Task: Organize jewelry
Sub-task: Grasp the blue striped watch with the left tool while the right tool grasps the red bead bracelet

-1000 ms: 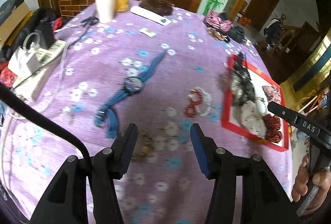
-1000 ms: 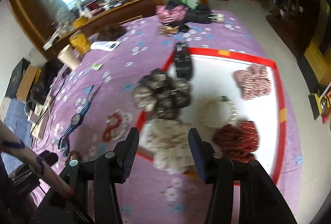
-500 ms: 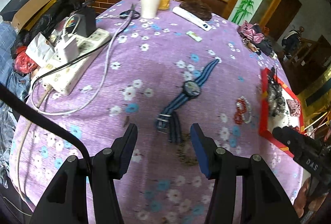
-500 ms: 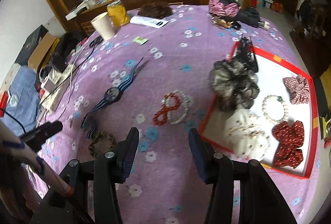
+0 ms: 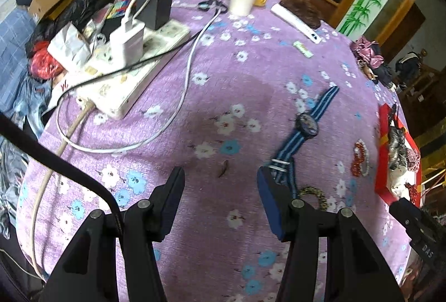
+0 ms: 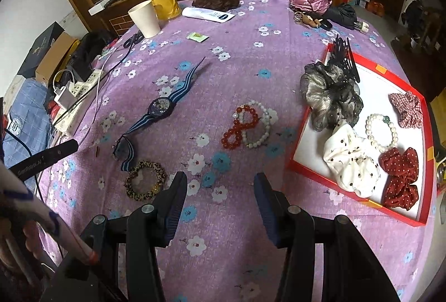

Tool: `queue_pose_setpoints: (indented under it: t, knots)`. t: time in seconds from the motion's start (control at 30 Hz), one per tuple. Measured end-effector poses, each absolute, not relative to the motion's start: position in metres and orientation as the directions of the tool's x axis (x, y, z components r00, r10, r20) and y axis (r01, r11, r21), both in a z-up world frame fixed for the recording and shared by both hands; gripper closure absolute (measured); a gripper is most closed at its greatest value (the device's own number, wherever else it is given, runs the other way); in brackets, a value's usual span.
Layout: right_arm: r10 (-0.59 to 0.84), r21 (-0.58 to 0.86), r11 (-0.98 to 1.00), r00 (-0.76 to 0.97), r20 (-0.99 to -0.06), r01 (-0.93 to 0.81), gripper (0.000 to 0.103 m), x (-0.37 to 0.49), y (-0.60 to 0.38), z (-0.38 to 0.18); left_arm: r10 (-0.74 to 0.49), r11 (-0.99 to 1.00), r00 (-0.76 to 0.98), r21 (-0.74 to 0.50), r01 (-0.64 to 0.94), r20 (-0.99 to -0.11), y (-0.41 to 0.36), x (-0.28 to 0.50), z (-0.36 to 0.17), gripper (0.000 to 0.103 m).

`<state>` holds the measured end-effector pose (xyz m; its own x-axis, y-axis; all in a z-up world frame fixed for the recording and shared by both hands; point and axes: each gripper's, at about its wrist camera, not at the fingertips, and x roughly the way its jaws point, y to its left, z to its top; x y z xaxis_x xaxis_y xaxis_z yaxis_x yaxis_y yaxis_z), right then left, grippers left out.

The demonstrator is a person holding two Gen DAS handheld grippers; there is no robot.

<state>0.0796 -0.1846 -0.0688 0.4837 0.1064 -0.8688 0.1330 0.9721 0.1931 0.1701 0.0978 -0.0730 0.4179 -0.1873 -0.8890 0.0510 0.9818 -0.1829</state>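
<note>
On the purple floral tablecloth (image 6: 278,56): one striped blue watch (image 6: 160,107), one leopard-print scrunchie (image 6: 145,180), one red bead bracelet (image 6: 239,126) and one white bead bracelet (image 6: 263,125). In the one red tray (image 6: 306,171): four scrunchies – grey (image 6: 329,98), white dotted (image 6: 351,160), dark red dotted (image 6: 400,176), pink plaid (image 6: 407,108) – one pearl bracelet (image 6: 380,132) and one black hair claw (image 6: 344,56). Also one paper cup (image 6: 145,19), one pair of scissors (image 6: 133,38), one power strip (image 5: 131,70)
</note>
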Motion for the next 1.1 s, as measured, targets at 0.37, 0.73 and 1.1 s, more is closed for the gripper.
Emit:
queue_pose_setpoints:
  t: [0.37,0.73,1.1]
  knots:
    - [0.134,0.232,0.954,0.424,-0.896,0.188,0.050,0.080,-0.196,-0.097,-0.282,0.959,0.341,-0.247,0.141,-0.897,0.069,0.209,-0.090,0.051]
    - [0.087,0.192,0.961,0.442,-0.893,0.198,0.050,0.126,-0.203,-0.109,-0.305,0.907,0.298,-0.181,0.381,-0.905,-0.007,0.261,-0.104,0.045]
    - [0.160,0.241,0.958,0.407,-0.899,0.157,0.072,0.155,-0.191,-0.131,-0.306,0.869,0.263,-0.156,0.469,-0.915,-0.038,0.280,-0.122,0.045]
